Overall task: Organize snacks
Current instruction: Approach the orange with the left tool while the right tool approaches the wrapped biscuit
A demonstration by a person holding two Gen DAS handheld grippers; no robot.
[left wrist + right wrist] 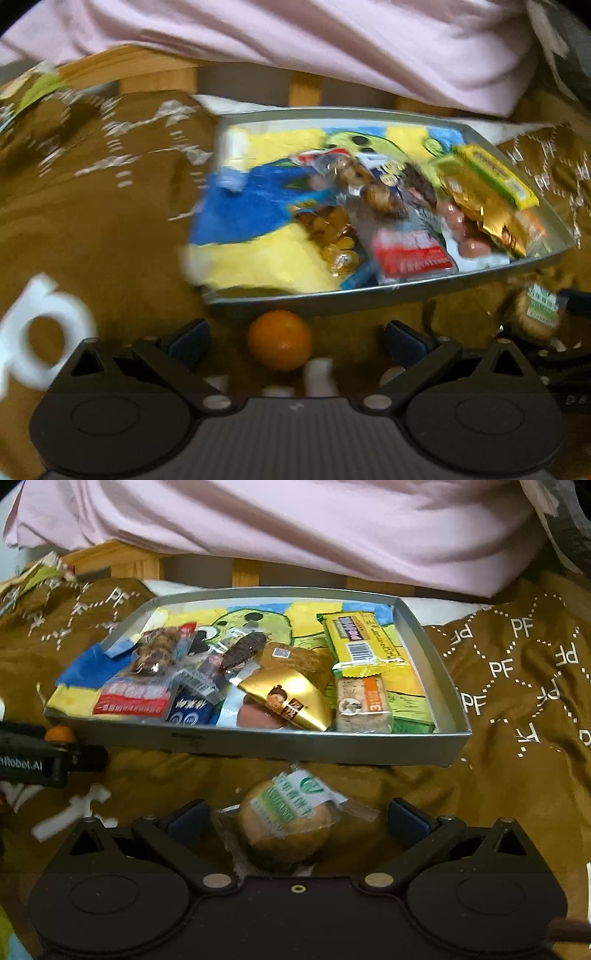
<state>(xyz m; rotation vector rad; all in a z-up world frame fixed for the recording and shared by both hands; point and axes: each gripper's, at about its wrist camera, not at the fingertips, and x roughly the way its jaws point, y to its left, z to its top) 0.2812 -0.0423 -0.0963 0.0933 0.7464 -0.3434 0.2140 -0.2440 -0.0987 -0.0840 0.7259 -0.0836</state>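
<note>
A grey metal tray (258, 744) (369, 295) with a cartoon picture on its floor lies on a brown blanket and holds several wrapped snacks. A small orange fruit (279, 344) rests on the blanket just in front of the tray, between the spread fingers of my left gripper (297, 339), which is open and not touching it. A wrapped round biscuit with a green and white label (286, 821) lies between the wide fingers of my right gripper (297, 818), also open. The left view is blurred. In the right view the left gripper (40, 755) and the orange (59, 734) show at the left edge.
The brown blanket (517, 701) printed with white letters covers the surface around the tray. Pink bedding (295, 524) hangs over a wooden bed frame (122, 559) behind the tray. The biscuit (537, 314) and part of the right gripper show at the left view's right edge.
</note>
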